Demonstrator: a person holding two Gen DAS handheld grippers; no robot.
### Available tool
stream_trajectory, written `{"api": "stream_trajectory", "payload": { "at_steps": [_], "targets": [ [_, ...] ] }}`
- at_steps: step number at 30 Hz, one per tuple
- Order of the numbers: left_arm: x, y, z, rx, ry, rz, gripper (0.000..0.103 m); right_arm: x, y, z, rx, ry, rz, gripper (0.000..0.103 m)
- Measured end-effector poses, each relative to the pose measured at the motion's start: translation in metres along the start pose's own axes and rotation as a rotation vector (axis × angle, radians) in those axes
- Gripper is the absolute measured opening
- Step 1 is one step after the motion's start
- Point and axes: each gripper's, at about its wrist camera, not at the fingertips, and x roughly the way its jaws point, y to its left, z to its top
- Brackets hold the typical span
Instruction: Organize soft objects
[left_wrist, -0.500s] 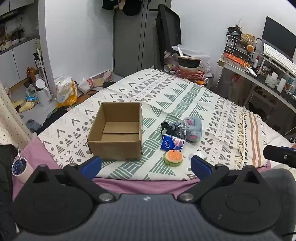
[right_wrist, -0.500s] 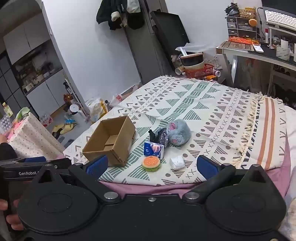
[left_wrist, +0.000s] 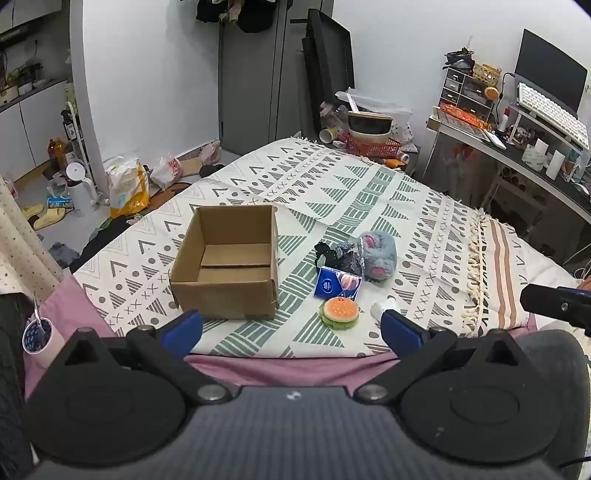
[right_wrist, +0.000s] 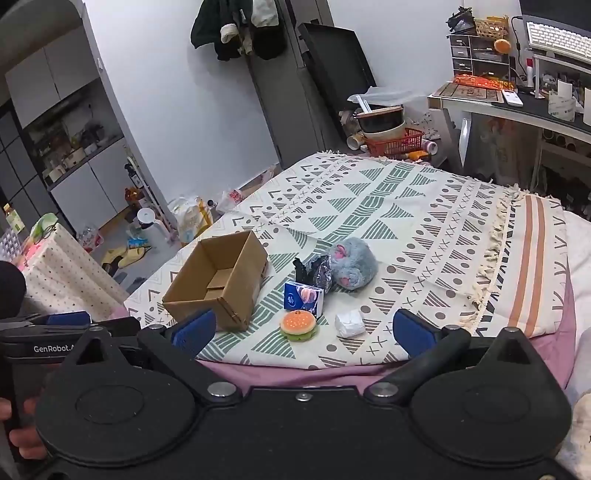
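Note:
An open cardboard box sits empty on the patterned bedspread. To its right lie a grey plush toy, a crumpled black and silver wrapper, a blue tissue pack, a burger-shaped squishy and a small white wad. My left gripper hangs open over the near bed edge, short of the box and the burger. Likewise, my right gripper stands open and holds nothing, with the burger between its fingertips in view.
A desk with a keyboard and drawers stands at the right. A red basket with bowls sits past the bed's far end. Bags, slippers and a kettle litter the floor at left. A hand holds the left gripper.
Both cameras have moved slightly closer to the bed, so the box and soft items appear a little larger. Nothing on the bed has shifted, and both grippers stay open.

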Motion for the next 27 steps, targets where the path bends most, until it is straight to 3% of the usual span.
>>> {"api": "stream_trajectory", "payload": {
  "at_steps": [27],
  "targets": [
    [-0.0028, 0.0012, -0.0004, -0.007, -0.008, -0.006, 0.102, 0.0013, 0.0004, 0.0012, -0.013, 0.014, -0.023, 0.103]
  ]
}}
